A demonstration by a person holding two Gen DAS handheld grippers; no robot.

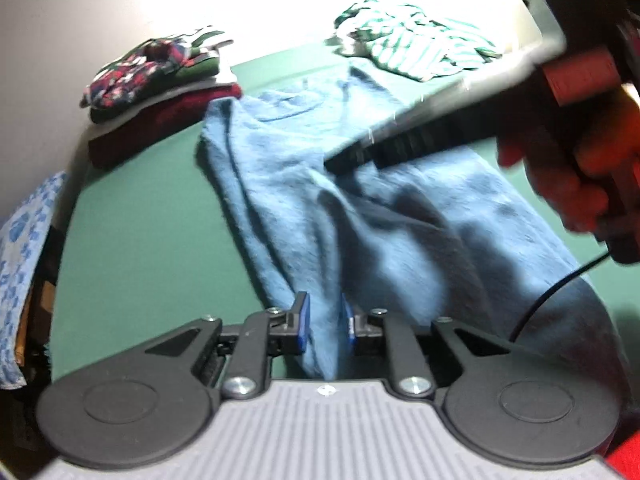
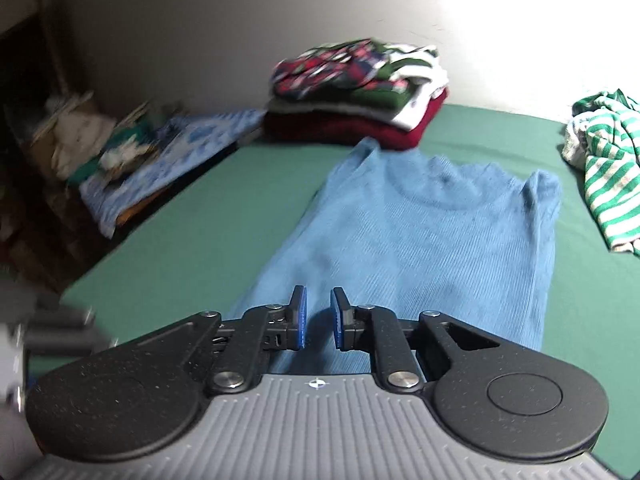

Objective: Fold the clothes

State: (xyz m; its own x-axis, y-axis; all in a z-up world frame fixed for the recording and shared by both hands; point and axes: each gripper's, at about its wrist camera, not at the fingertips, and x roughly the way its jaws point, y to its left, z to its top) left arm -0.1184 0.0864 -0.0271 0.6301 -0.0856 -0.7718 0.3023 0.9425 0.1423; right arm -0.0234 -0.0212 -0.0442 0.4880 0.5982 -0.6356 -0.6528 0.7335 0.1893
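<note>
A light blue knit sweater lies on the green bed surface, collar toward the far side; it also shows in the right wrist view. My left gripper is shut on the sweater's near hem, cloth bunched between its blue pads. My right gripper hovers over the sweater's lower part with a narrow gap between its pads and nothing in them. In the left wrist view the right gripper body and the hand holding it cross above the sweater.
A stack of folded clothes sits at the far edge of the bed, also in the left wrist view. A crumpled green-and-white striped garment lies far right. A blue paw-print cloth and clutter sit beside the bed's left edge.
</note>
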